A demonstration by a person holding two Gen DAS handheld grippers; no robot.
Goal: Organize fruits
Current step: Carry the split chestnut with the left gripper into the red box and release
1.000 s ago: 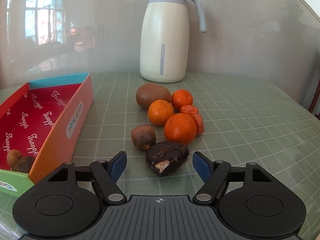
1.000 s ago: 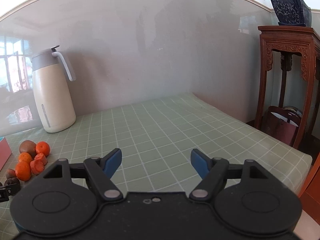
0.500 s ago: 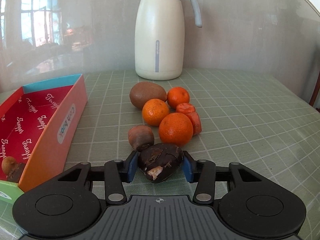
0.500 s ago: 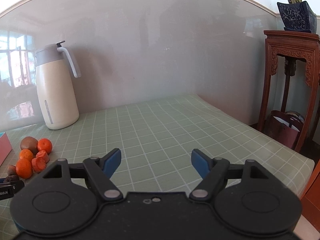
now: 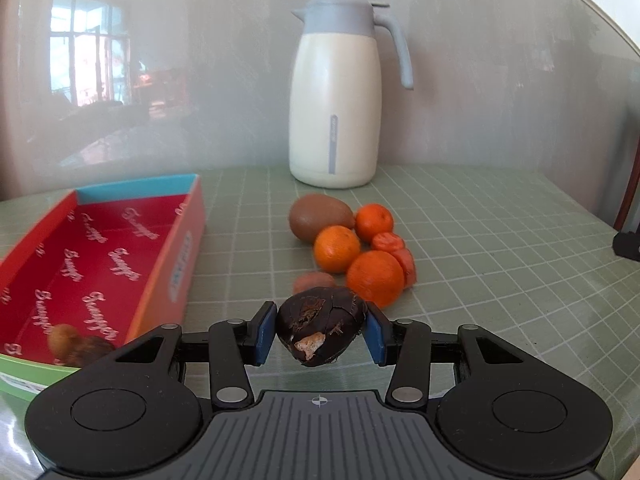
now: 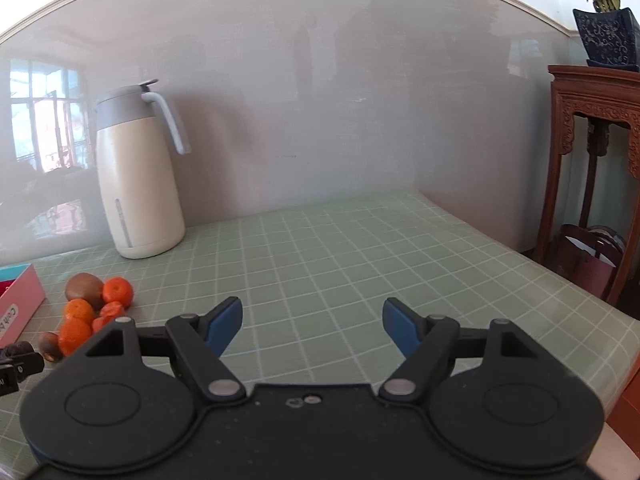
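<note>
Left hand-held gripper point(image 5: 320, 334) clenched on dark fruit point(image 5: 321, 325), near red box point(image 5: 100, 256). Right hand-held gripper point(image 6: 312, 322) released, far right of the box.

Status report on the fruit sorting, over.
Left gripper jaws clamped on dark fruit. Right gripper open, nothing between. Red box left of it, path looks clear.

A lived-in home, likely a dining room, is being indicated by a table point(image 6: 360, 248) covered in a green checked cloth, a cream thermos jug point(image 5: 334, 96) kept against the glossy wall, a carved dark wooden stand point(image 6: 592, 128) bearing a potted plant point(image 6: 606, 20), and a window point(image 5: 86, 50) being mirrored in that wall.
</note>
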